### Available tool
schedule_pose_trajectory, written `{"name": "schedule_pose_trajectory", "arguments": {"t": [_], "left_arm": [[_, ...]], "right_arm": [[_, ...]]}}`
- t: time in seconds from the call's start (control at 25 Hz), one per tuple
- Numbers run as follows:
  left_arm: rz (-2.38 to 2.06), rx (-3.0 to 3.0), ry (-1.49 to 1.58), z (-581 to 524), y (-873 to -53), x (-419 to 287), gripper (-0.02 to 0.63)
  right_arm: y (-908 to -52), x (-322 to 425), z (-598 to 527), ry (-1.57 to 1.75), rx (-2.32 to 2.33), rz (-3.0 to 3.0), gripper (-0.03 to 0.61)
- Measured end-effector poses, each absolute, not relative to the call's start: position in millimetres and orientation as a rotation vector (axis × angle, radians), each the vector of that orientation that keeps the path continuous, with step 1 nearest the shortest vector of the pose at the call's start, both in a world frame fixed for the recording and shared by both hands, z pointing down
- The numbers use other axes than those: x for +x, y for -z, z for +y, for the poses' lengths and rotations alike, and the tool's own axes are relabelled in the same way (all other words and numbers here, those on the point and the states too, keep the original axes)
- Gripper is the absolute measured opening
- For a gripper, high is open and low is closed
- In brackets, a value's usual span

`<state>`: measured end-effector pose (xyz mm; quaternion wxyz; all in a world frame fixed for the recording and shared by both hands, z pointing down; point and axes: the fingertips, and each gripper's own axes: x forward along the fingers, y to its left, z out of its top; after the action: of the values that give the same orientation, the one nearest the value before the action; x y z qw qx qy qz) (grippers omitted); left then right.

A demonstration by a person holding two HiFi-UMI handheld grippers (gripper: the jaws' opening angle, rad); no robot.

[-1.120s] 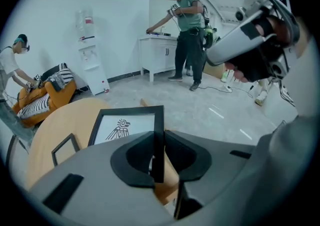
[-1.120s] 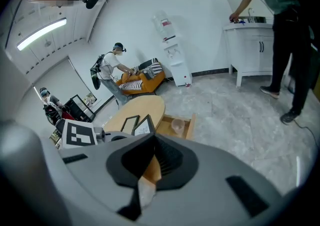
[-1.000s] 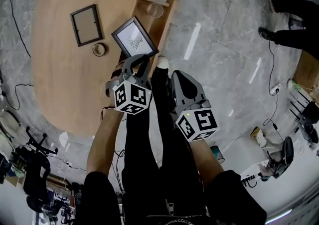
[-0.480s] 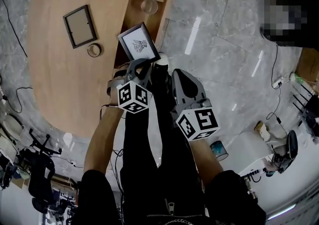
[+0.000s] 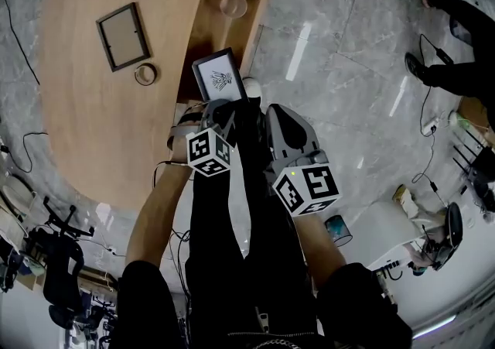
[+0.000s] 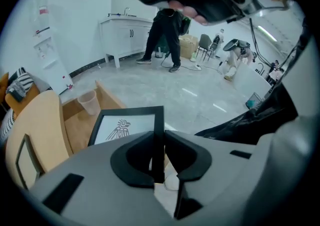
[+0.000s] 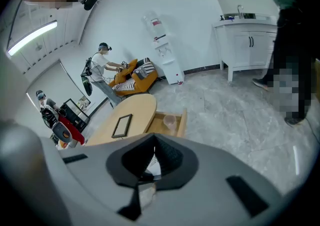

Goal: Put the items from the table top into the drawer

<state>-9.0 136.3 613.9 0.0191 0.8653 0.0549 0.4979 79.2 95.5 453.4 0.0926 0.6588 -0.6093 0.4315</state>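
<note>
Now the left gripper (image 5: 220,110) is clamped on the edge of the bird-print picture frame (image 5: 219,75), over the open drawer (image 5: 218,34). Beside it, the right gripper (image 5: 280,124) has its jaws together, empty.

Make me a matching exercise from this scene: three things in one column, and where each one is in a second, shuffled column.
Things:
1. bird-print frame
2. plastic cup
3. tape roll

Places:
A. lying on the table top
B. clamped between the jaws of the left gripper
C. standing inside the open drawer

Pairs: 1-B, 2-C, 3-A
</note>
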Motion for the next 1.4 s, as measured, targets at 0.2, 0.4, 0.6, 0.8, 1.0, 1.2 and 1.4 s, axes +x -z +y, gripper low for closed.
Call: {"name": "schedule_pose_trajectory", "arguments": {"t": [0.2, 0.4, 0.6, 0.8, 1.0, 1.2, 1.4], "left_arm": [[0.115, 2.58, -1.586, 138.3, -637.1, -28.2, 0.075], [0.102, 2.524, -1.624, 144.6, -647.4, -43.9, 0.077], [0.117, 2.54, -1.676, 145.4, -652.0, -47.9, 0.077], [0.093, 2.542, -1.729, 138.2, -653.7, -51.1, 0.08], [0.105, 2.533, -1.801, 130.9, -657.7, -56.3, 0.091], [0.146, 2.512, -1.832, 134.5, -663.5, -62.9, 0.105], [0.122, 2.539, -1.816, 136.1, -658.8, -60.9, 0.121]], "right_arm": [[-458.0, 75.4, 95.4, -1.292, 1.942, -1.808, 0.012], [-460.2, 67.7, 96.5, -1.302, 1.924, -1.809, 0.012], [-461.5, 65.8, 95.0, -1.305, 1.916, -1.811, 0.012], [-459.7, 62.0, 94.1, -1.309, 1.909, -1.818, 0.012], [-460.9, 60.5, 95.1, -1.316, 1.901, -1.82, 0.012], [-463.6, 60.5, 95.6, -1.322, 1.898, -1.817, 0.012], [-463.8, 59.2, 97.0, -1.326, 1.892, -1.821, 0.012]]}}
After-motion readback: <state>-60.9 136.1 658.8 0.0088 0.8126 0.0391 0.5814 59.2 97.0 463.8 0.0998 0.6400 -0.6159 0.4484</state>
